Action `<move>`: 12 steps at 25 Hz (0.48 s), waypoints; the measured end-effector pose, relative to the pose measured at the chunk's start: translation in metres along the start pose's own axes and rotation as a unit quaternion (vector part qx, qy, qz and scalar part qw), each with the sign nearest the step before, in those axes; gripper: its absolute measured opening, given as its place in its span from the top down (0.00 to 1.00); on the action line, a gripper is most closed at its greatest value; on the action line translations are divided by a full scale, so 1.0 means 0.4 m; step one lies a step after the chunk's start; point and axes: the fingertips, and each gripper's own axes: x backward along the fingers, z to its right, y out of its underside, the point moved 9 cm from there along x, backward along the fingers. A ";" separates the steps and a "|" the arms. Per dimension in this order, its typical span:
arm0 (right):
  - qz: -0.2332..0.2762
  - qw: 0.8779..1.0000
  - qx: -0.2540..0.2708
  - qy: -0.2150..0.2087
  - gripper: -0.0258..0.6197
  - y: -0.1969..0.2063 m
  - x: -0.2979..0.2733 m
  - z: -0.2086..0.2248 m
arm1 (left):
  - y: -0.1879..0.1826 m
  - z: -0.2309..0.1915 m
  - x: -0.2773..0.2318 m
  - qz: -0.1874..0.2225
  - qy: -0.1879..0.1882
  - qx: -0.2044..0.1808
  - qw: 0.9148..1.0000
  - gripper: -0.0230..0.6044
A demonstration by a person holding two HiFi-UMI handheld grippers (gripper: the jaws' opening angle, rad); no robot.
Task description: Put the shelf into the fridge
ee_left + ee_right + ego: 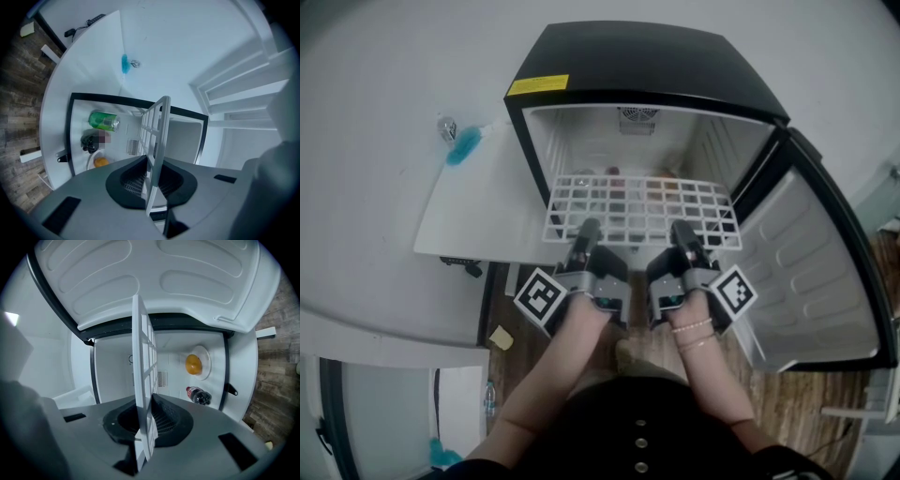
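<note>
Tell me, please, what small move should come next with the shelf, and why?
Probably slide the shelf straight back and level, deeper into the fridge. The left tongs and right tongs are both shut on its front edge, and that edge seems to hang in front of the open cabinet, not yet seated.

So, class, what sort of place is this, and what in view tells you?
Probably a home or small office room: a small black fridge stands open, a can, a bottle and an orange inside, its wire shelf partly in, on a wood-plank floor.
</note>
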 end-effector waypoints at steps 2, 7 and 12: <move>-0.001 1.000 0.000 0.000 0.91 0.001 -0.002 0.001 | -0.002 -0.002 0.000 0.001 0.000 -0.002 1.000 0.91; 0.000 1.000 0.002 0.001 0.91 -0.006 -0.016 0.001 | -0.002 -0.001 -0.014 0.000 0.002 -0.005 1.000 0.91; 0.000 1.000 0.001 -0.001 0.91 -0.014 -0.035 0.004 | -0.003 -0.006 -0.030 0.001 0.003 -0.006 1.000 0.91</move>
